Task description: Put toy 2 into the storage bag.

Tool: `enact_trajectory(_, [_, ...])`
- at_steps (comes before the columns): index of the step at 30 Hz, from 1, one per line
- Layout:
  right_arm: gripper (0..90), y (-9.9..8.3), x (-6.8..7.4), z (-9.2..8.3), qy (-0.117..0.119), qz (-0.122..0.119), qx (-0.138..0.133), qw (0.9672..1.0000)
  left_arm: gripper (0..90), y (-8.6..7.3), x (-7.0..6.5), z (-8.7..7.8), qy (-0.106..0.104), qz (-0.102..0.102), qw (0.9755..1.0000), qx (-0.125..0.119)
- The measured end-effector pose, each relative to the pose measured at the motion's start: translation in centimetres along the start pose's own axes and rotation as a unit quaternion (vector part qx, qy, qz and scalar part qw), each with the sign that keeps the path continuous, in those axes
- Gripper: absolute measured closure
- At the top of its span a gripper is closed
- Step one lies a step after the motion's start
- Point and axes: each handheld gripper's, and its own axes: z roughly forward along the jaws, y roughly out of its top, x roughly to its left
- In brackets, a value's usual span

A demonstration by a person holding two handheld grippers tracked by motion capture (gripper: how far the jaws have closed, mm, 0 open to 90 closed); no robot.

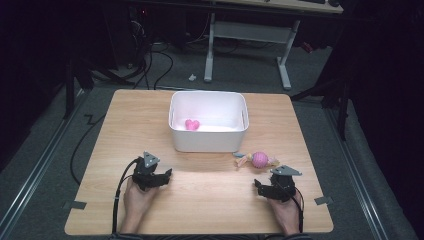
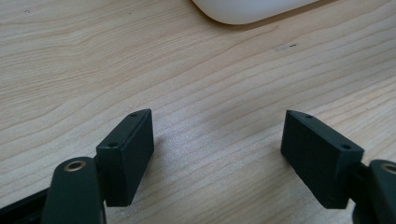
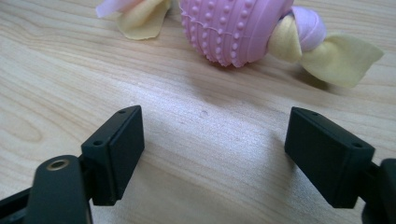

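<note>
Wooden table (image 1: 210, 200) lies bare between the gaping tongs — left (image 1: 167, 176), right (image 1: 257, 186).

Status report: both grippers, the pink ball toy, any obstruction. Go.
Left gripper open, empty. Right gripper open, empty, just short of pink ball toy on table. White bin beyond; path unobstructed.

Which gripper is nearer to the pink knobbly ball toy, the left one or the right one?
Right. The right gripper sits just in front of the pink knobbly ball toy, jaws open toward it. The left gripper is far across the table, before the white bin.
</note>
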Motion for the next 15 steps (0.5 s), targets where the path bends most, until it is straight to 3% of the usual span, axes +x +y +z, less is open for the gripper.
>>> enact_trajectory(7, [24.2, 1.0, -0.1, -1.6, 0.006, -0.006, -0.042, 0.9991, 25.3, 0.0, 0.0, 0.0, 0.001, 0.000, 1.0000, 0.000])
enact_trajectory(15, [24.6, 3.2, -0.4, -2.1, 0.009, -0.021, -0.047, 0.9986, 25.3, 0.0, 0.0, 0.0, 0.001, 0.000, 1.0000, 0.000])
